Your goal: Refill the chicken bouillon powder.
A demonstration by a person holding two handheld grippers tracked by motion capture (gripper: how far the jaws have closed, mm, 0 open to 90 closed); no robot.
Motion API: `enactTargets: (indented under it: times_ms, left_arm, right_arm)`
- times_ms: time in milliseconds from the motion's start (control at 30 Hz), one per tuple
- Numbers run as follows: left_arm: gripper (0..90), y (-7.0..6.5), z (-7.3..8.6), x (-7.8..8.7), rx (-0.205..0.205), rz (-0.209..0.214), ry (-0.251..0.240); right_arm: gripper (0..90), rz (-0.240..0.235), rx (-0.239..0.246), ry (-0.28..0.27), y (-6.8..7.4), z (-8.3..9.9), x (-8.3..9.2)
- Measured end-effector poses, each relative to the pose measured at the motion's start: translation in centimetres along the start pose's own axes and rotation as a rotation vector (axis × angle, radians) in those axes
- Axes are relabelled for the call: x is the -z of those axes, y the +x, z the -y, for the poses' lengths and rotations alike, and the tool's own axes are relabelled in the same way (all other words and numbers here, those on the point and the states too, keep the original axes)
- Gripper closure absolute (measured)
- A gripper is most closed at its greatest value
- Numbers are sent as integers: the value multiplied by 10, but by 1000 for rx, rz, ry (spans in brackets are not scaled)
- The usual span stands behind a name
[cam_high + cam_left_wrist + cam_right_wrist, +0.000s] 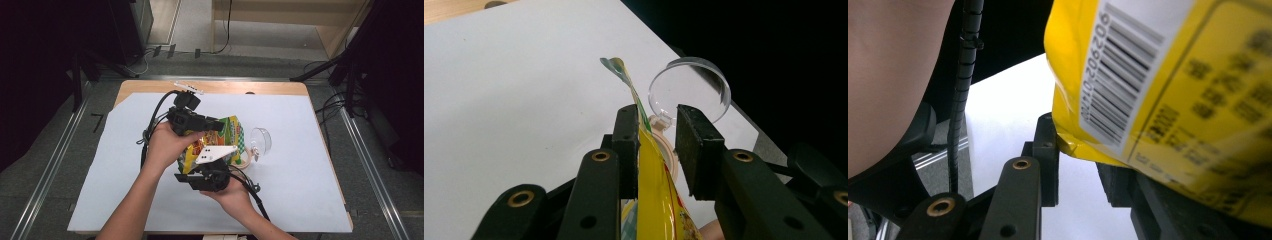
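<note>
Just beyond the yellow bag [220, 142], seemingly touching, a clear lidded cup [259, 142].

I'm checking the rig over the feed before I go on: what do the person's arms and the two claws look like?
Both forearms are bare, with no sleeves or gloves in the high view. The left claw and right claw are black handheld units with thick rectangular pads on linkage arms with brass-ringed pivot holes. A black cable trails from each. A white three-cornered plate with small dots sits on the right one.
</note>
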State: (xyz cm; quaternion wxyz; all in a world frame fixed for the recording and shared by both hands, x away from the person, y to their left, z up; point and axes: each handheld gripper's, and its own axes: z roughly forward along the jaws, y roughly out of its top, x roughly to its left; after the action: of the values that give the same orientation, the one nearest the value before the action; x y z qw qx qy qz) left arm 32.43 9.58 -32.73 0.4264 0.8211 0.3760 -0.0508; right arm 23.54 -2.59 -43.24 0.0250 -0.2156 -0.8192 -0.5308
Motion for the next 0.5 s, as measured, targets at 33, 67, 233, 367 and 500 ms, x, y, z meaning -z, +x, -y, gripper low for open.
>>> enactTargets:
  times_ms: [33, 67, 233, 367, 500]
  left_arm:
    - [715, -1, 0, 0, 0, -2, -1]
    - [715, -1, 0, 0, 0, -2, -1]
    - [715, -4, 0, 1, -7, -9, -2]
    - [713, -11, -1, 2, -29, -25, -2]
    - [714, -9, -1, 2, -26, -23, -2]
  right_arm:
    - [737, 0, 0, -1, 0, 0, 0]
    - [738, 2, 1, -2, 0, 0, 0]
    - [738, 7, 4, -4, 0, 0, 0]
    - [740, 3, -1, -12, 2, -1, 1]
    - [740, 2, -4, -13, 1, -1, 1]
